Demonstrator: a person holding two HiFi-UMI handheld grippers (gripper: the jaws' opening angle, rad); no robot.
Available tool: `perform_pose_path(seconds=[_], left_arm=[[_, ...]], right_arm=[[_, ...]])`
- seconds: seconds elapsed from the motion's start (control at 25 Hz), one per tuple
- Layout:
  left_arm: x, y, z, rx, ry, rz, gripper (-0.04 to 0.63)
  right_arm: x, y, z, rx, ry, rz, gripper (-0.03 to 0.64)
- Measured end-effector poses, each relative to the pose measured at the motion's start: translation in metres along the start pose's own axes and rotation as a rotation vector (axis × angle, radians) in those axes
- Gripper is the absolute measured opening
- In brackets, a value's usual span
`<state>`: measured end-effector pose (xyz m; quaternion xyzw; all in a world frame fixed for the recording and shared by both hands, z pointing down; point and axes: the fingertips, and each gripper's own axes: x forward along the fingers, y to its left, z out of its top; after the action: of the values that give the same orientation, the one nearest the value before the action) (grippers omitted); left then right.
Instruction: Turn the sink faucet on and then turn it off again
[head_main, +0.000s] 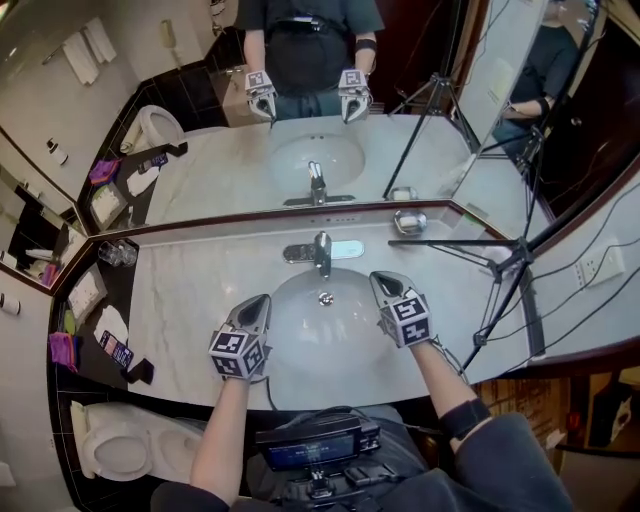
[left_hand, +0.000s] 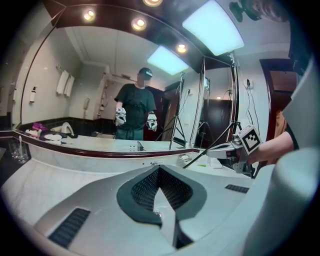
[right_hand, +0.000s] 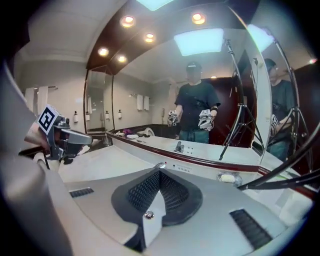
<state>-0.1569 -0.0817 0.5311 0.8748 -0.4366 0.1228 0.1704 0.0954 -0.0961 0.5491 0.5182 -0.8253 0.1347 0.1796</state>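
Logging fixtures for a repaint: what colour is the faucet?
The faucet is shiny chrome silver. It shows best in the head view.

Recorded left gripper (head_main: 262, 302) and right gripper (head_main: 381, 283): silver-grey tapered shells, dark slotted vents (left_hand: 70, 227), black mesh-textured pads (left_hand: 145, 187). Noted on each a white cube (head_main: 240, 352) printed with black square markers. Observed dark short-sleeved top (head_main: 510, 455) and black band (head_main: 462, 418) round right forearm. Logged black chest-mounted unit (head_main: 308, 450) with lit screen.
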Motion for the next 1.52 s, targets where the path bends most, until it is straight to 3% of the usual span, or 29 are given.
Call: perform_pose_path(seconds=[0.28,0.64,1.12,1.28,1.44,1.52], left_arm=[[-0.002,-0.006,-0.001,-0.005,-0.004,-0.025,0.000],[-0.007,-0.013,-0.002,0.038,0.005,-0.027,0.000],[-0.014,-0.008,-0.004,0.004,-0.005,-0.012,0.000],[-0.015,-0.006,-0.005,0.001,-0.007,-0.005,0.000],[-0.016,-0.003,-0.006,0.001,0.001,0.003,0.000],[-0.017,0.000,-0.005,0.000,0.003,0.011,0.000]], right_arm=[[-0.025,-0.002,-0.022,0.170,-0.020,-0.007,0.020],[-0.040,-0.005,-0.040,0.208,-0.010,-0.031,0.020],[-0.039,-0.003,-0.052,0.185,0.016,-0.027,0.020],[-0.032,-0.001,-0.052,0.097,0.026,-0.032,0.020],[-0.021,0.007,-0.041,-0.147,0.057,-0.057,0.025],[-0.011,0.013,-0.039,-0.268,0.070,-0.049,0.058]])
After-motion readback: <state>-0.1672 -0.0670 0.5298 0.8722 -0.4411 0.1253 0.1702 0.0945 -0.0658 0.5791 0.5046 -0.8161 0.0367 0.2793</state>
